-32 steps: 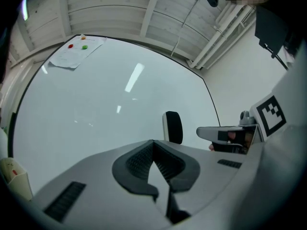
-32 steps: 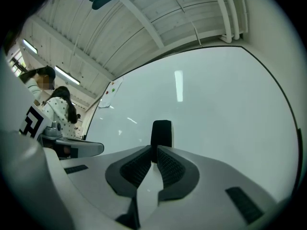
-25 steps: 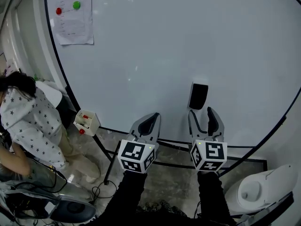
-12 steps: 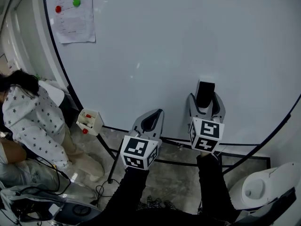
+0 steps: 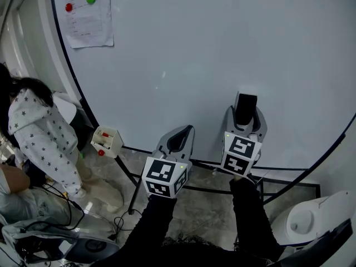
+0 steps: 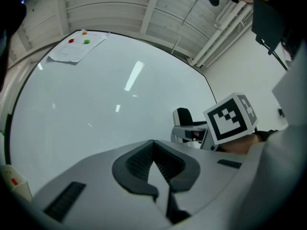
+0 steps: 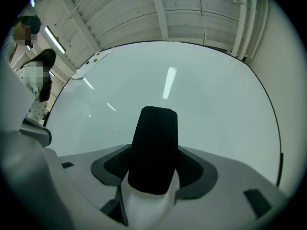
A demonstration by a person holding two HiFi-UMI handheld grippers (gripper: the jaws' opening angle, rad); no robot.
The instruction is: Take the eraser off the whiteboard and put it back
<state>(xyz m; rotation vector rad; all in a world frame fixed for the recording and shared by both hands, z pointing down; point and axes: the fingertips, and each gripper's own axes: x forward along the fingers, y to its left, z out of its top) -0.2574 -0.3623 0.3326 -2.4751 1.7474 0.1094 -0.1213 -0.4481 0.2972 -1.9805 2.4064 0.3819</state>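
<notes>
Two grippers in play, one per hand, and both show in the head view in front of one big whiteboard (image 5: pixel 222 49). Just one eraser (image 7: pixel 154 147) to follow: it stands upright low on the board's right part, and the right gripper (image 5: pixel 246 118) has it squarely between its jaws. Those jaws have just been closing and are spread wide around it, with a dark pad (image 7: pixel 115 164) lying against either side of the black body in the right gripper view. Whether the eraser is touching the board or has come off it, I can't tell from here. Over on the other side, the left gripper (image 5: pixel 186 131) hangs near the board's lower edge, well apart from the eraser, its jaws pressed together with nothing between them. One paper sheet (image 5: pixel 88 18) is pinned at the board's top left corner, and the left gripper view counts three magnets (image 6: pixel 86 41) on it: orange, red, green. One small white box (image 5: pixel 111 148) hangs beside the board's frame at lower left, with something red in it, too small to name. One person (image 5: pixel 41 138) in a star-print top is bent over at the far left.
</notes>
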